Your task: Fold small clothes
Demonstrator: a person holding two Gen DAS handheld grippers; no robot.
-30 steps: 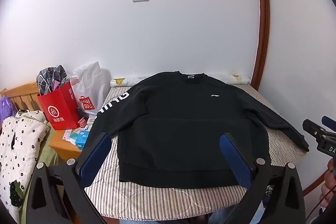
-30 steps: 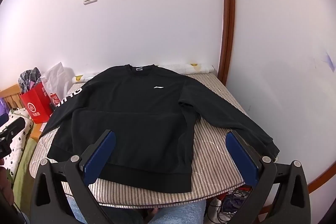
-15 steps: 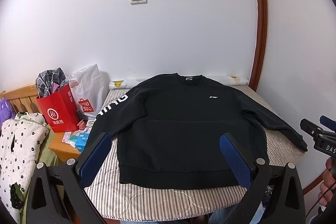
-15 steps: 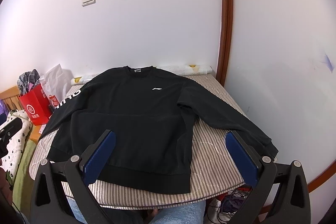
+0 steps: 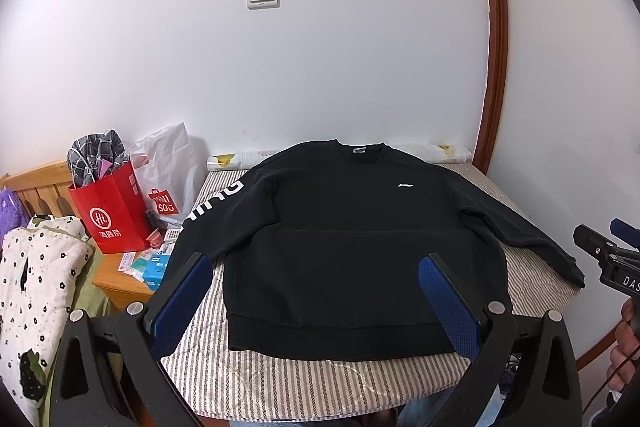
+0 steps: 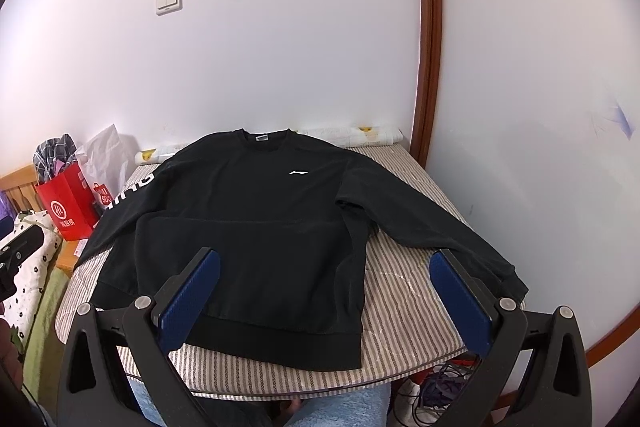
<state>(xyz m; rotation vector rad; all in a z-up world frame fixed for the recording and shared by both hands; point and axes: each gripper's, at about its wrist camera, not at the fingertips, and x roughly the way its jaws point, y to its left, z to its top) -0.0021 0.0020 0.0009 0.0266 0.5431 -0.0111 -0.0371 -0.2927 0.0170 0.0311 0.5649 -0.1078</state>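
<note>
A black sweatshirt (image 5: 340,239) (image 6: 256,227) lies flat, front up, on a striped pad (image 5: 280,383) (image 6: 404,307), with both sleeves spread out to the sides. It has a small white chest logo and white letters on one sleeve. My left gripper (image 5: 314,263) hovers open above the hem, near the front edge, holding nothing. My right gripper (image 6: 324,259) is also open and empty, above the hem's right part. The right gripper's tip (image 5: 612,255) shows at the far right of the left wrist view.
A red paper bag (image 5: 114,211) and a white plastic bag (image 5: 168,175) stand on a wooden side table (image 5: 116,279) to the left. A flowered quilt (image 5: 28,283) lies further left. White walls and a brown door frame (image 6: 430,39) close the back and right. Cables (image 6: 436,387) lie under the pad's right corner.
Both views have tilted slightly, so the sweatshirt sits a little lower in frame. The sweatshirt itself has not moved and both grippers stay open.
</note>
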